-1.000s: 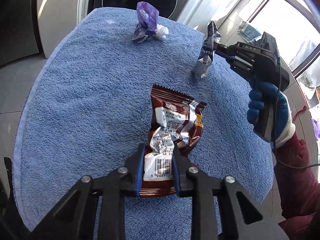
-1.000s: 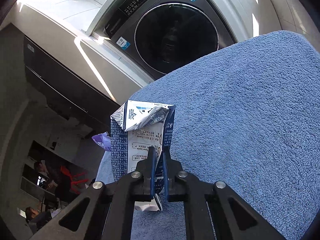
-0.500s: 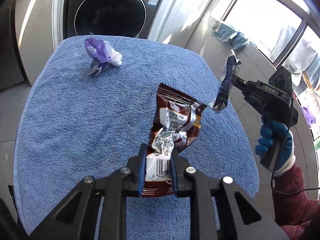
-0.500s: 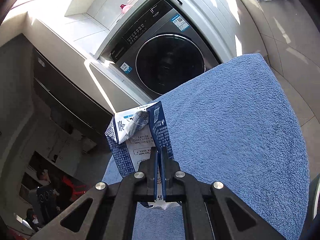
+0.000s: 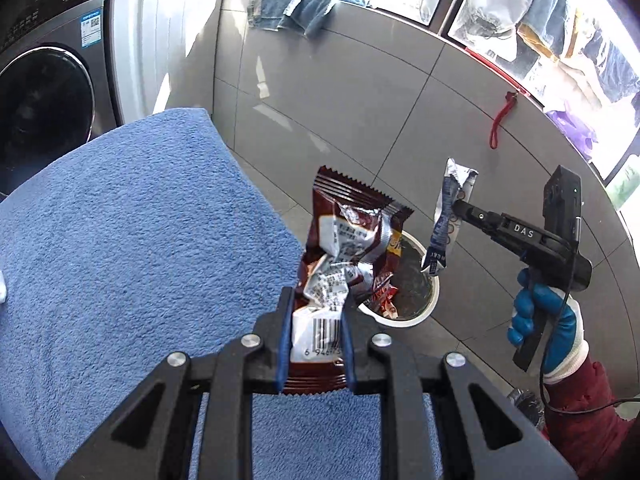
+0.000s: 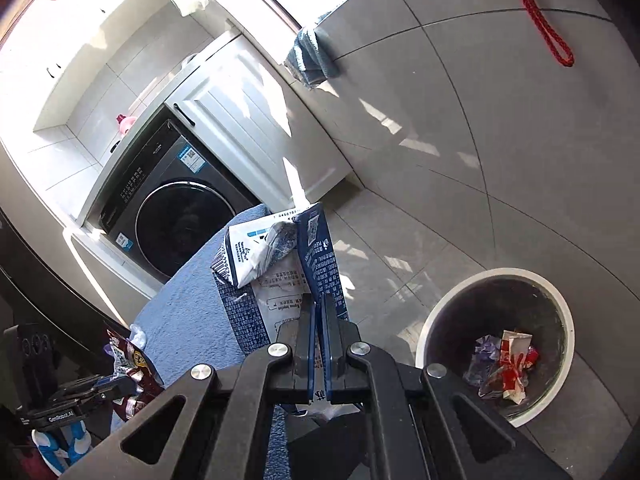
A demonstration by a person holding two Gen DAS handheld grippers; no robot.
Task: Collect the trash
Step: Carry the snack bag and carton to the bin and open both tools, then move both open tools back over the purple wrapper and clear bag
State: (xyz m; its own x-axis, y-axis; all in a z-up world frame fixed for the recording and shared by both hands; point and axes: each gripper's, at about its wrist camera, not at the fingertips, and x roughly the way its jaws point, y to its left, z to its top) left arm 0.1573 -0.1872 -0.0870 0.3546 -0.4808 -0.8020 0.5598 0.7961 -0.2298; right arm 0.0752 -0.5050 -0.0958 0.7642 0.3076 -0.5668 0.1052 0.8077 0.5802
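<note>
My left gripper (image 5: 315, 344) is shut on a brown snack wrapper (image 5: 344, 248) and holds it past the right edge of the blue towel-covered table (image 5: 132, 240), in front of the white-rimmed bin (image 5: 412, 280). My right gripper (image 6: 319, 344) is shut on a flattened blue-and-white carton (image 6: 280, 272), held in the air above the floor left of the bin (image 6: 496, 344). In the left wrist view the right gripper (image 5: 454, 208) holds the carton (image 5: 450, 216) over the bin's far rim. The bin holds red and purple wrappers (image 6: 504, 364).
A washing machine (image 6: 180, 232) and white cabinet (image 6: 248, 128) stand behind the table. Grey tiled floor (image 6: 480, 140) surrounds the bin. A red cord (image 6: 540, 20) and a blue cloth (image 6: 312, 56) lie by the window sill.
Both grippers have swung right off the table toward the bin, each still holding its piece of trash. The purple wrapper on the table has left the left wrist view.
</note>
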